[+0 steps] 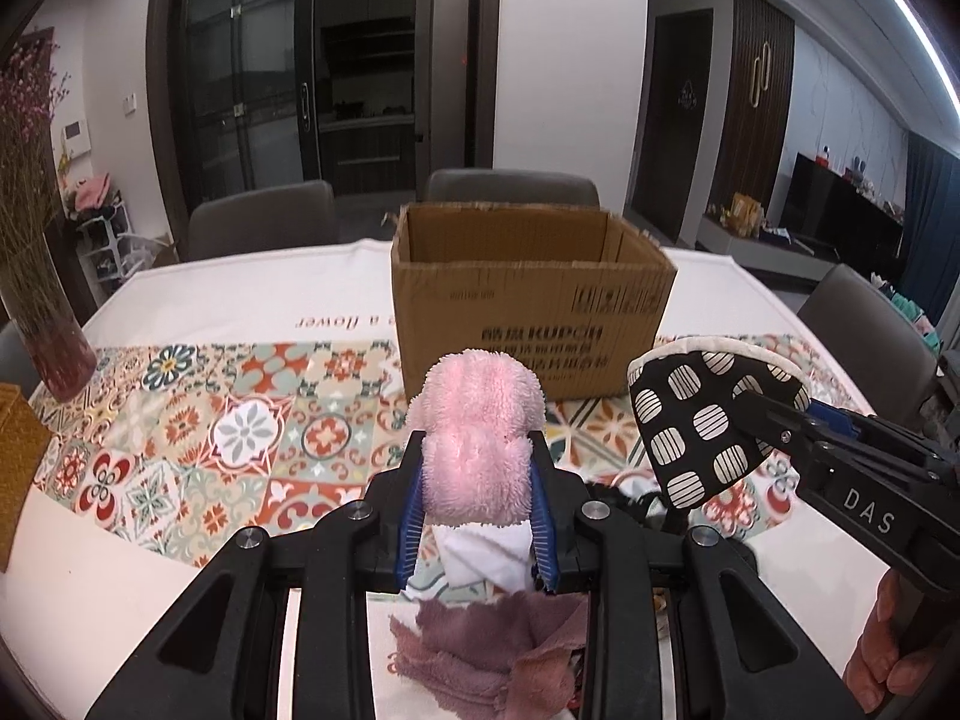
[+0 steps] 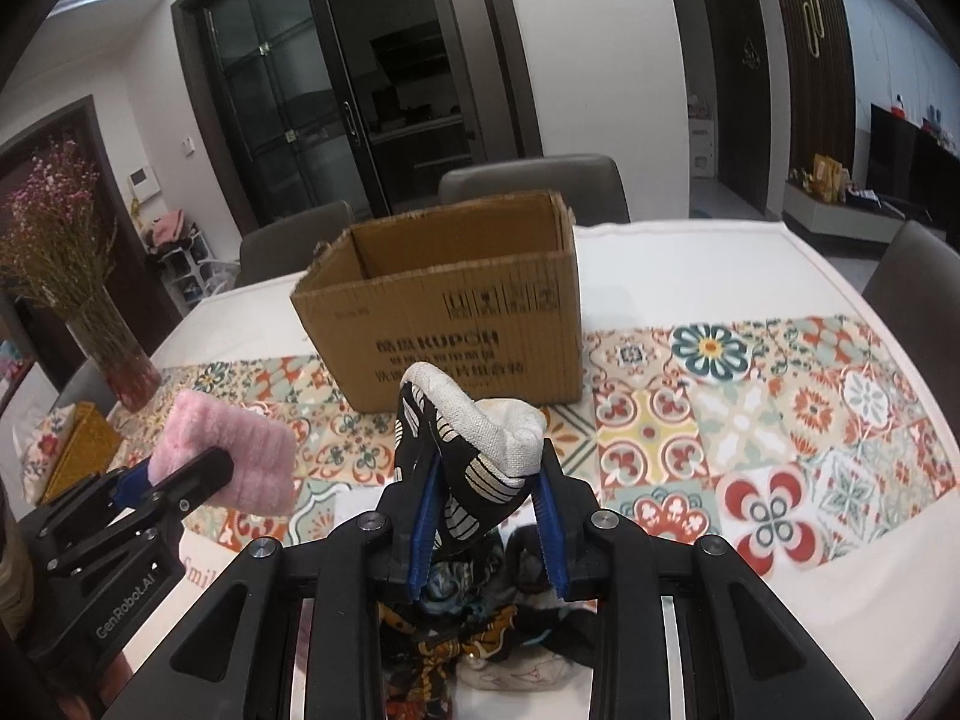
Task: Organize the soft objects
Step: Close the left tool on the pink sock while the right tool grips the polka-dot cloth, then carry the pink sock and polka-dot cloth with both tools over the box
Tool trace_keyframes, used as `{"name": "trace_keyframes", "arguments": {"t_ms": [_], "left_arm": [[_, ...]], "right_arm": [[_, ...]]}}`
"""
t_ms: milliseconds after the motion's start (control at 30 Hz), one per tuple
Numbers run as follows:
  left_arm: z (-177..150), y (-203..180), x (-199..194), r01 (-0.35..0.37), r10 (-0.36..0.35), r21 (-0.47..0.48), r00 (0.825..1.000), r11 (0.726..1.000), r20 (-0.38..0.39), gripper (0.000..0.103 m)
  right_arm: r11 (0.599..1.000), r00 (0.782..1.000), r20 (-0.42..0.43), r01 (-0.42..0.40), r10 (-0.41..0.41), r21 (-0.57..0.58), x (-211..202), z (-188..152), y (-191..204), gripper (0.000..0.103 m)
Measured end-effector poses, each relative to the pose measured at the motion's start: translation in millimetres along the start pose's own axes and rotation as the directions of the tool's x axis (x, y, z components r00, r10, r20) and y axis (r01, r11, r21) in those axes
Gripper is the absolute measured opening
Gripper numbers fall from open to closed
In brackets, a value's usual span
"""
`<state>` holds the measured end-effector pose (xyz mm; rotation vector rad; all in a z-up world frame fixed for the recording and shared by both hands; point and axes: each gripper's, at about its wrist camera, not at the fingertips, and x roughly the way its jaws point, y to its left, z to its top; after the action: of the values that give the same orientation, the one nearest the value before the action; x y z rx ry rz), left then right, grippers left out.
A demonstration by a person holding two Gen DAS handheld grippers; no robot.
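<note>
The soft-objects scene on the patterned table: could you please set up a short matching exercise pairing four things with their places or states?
Things:
1. pink fluffy towel
2. black dotted oven mitt
3. cardboard box
4. mauve cloth

Places or states:
A. lying on the table below the left gripper
B. open-topped, standing on the tablecloth
C. clamped in the left gripper
D. clamped in the right gripper

Pairs: 1-C, 2-D, 3-B, 4-A
</note>
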<state>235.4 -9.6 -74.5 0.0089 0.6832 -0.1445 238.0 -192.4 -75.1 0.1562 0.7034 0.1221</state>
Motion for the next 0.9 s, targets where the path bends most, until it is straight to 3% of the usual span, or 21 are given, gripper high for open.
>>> {"name": "trace_keyframes", "arguments": {"t_ms": [900], "left_arm": [[71,-7,-22,0.028,-0.034,0.03,0.977,0.999,0.21,0.03]], "right_arm": [[0.999,0.982,0.189,0.004,0.005,-0.047,-28,59,8,0.031]]}}
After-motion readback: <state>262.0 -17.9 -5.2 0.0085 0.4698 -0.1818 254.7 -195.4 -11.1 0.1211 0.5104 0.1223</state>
